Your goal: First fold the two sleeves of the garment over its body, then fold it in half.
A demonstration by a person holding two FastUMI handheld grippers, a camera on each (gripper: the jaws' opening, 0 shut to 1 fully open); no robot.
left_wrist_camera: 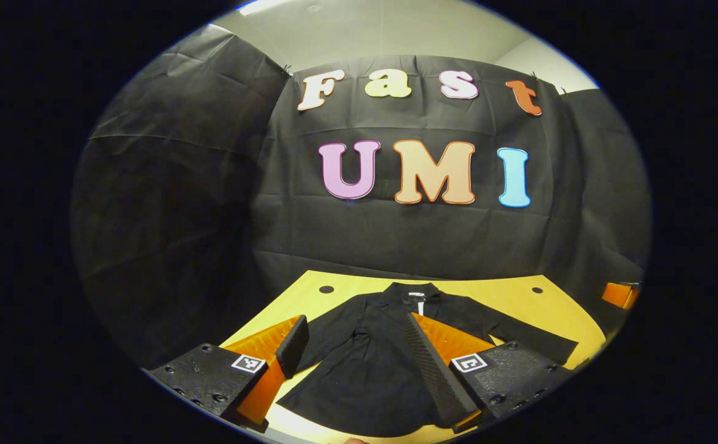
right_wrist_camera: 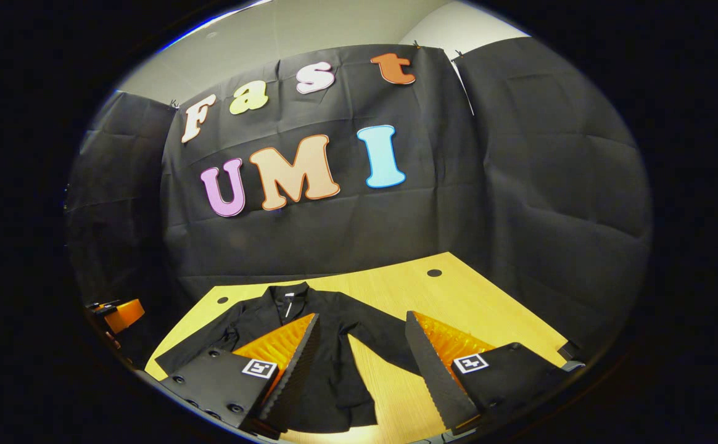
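A black long-sleeved garment (left_wrist_camera: 371,364) lies flat on the yellow wooden table (left_wrist_camera: 495,299), collar (left_wrist_camera: 417,295) at the far end and hem toward me. Both sleeves are spread outward, one (left_wrist_camera: 328,336) to the left and one (left_wrist_camera: 535,345) to the right. My left gripper (left_wrist_camera: 359,357) hovers open above the hem, nothing between its fingers. In the right gripper view the garment (right_wrist_camera: 328,370) lies left of centre with its right sleeve (right_wrist_camera: 387,342) angled out. My right gripper (right_wrist_camera: 362,367) stands open above that sleeve and the bare wood beside it.
Round cable holes (left_wrist_camera: 326,289) (left_wrist_camera: 537,290) mark the table's far corners. Black cloth walls close the booth behind and on both sides. An orange object (left_wrist_camera: 621,295) sits at the table's right edge, and another orange object (right_wrist_camera: 121,314) sits at the left edge in the right gripper view.
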